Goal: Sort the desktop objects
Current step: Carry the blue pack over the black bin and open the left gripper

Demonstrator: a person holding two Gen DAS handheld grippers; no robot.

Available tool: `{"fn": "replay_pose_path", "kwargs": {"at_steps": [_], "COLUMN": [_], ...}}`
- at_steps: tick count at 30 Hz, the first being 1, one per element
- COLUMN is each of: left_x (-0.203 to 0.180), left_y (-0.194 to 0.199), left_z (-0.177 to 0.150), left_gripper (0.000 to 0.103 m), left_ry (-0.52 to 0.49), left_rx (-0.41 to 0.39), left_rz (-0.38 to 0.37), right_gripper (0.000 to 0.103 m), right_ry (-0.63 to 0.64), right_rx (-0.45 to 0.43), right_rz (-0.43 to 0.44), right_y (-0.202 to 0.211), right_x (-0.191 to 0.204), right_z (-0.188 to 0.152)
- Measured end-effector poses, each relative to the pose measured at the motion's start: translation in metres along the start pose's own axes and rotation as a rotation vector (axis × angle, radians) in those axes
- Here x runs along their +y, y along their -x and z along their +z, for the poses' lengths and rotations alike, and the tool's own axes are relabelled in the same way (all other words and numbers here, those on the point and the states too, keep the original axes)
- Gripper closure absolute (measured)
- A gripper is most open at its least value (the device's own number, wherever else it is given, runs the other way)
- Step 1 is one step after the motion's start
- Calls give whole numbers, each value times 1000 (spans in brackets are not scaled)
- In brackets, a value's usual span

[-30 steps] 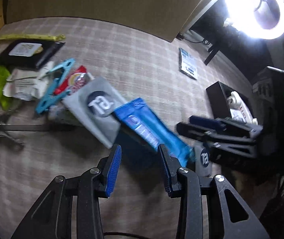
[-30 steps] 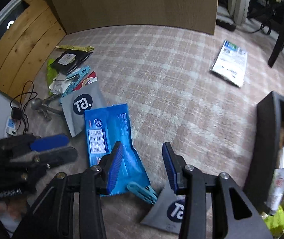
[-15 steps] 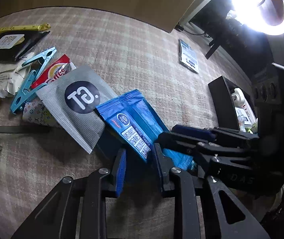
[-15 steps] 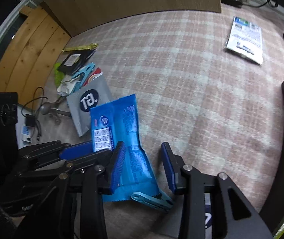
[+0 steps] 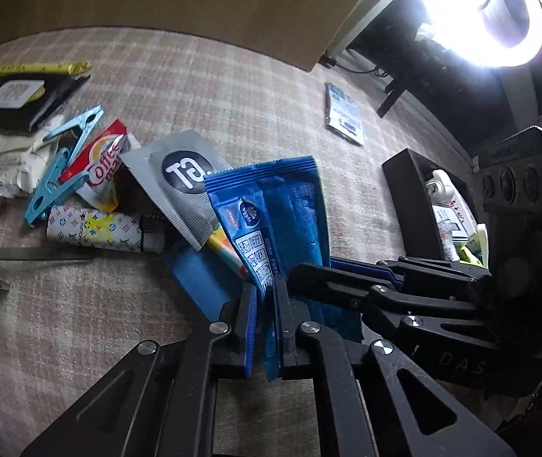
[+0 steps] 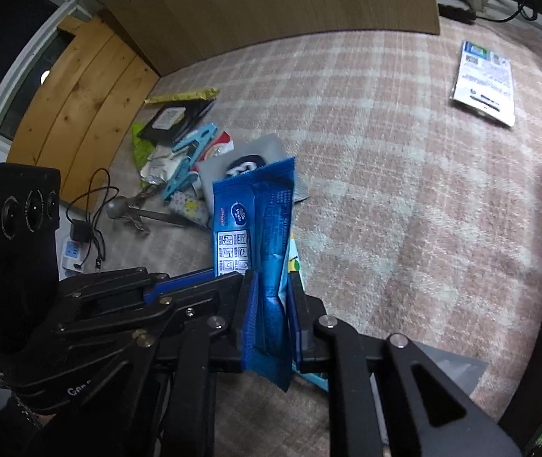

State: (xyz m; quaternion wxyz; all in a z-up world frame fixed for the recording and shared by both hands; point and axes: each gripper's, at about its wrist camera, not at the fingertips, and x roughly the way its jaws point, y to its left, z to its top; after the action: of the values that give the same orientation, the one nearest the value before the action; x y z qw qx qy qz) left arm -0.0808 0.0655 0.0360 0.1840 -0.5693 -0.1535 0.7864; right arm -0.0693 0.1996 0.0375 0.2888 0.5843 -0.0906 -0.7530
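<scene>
Both the left gripper (image 5: 265,297) and the right gripper (image 6: 273,301) were clamped on the blue packet (image 5: 271,205), raised above the checked cloth (image 5: 202,87).

Plaid tablecloth (image 5: 179,76): packet pile (image 5: 92,175), black box (image 5: 412,198), leaflet (image 6: 486,82).

The left hand-held gripper (image 5: 265,306) was matte black, with two angular arms cut through by triangular openings and studded with round silver screws. Blue ribbed pads (image 5: 250,327) lined the insides of its fingers. The right hand-held gripper (image 6: 273,318) had the same black frame, silver screws and blue pads. Each carried a black camera block with three round lenses, and pale lettering marked the bodies.
</scene>
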Motion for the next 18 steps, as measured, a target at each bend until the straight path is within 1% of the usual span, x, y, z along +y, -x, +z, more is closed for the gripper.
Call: {"fn": "replay_pose_path", "kwargs": {"at_steps": [5, 9, 15, 18], "left_x": [-15, -31, -71, -97], "left_y": [12, 17, 18, 14], "left_z": [5, 8, 15, 22], "left_gripper": [99, 99, 99, 99], "left_ry": [-29, -51, -131, -187], "left_rx": [-27, -42, -48, -45], "left_rz": [-17, -30, -48, -64], "right_gripper": [88, 88, 88, 88], "right_ry": [18, -3, -31, -54], "right_rx": [-51, -88, -159, -199], "right_rz": [-26, -32, -64, -92], "right_y": [20, 38, 75, 97], "right_x": [6, 3, -10, -21], "right_z": [-3, -5, -9, -12]}}
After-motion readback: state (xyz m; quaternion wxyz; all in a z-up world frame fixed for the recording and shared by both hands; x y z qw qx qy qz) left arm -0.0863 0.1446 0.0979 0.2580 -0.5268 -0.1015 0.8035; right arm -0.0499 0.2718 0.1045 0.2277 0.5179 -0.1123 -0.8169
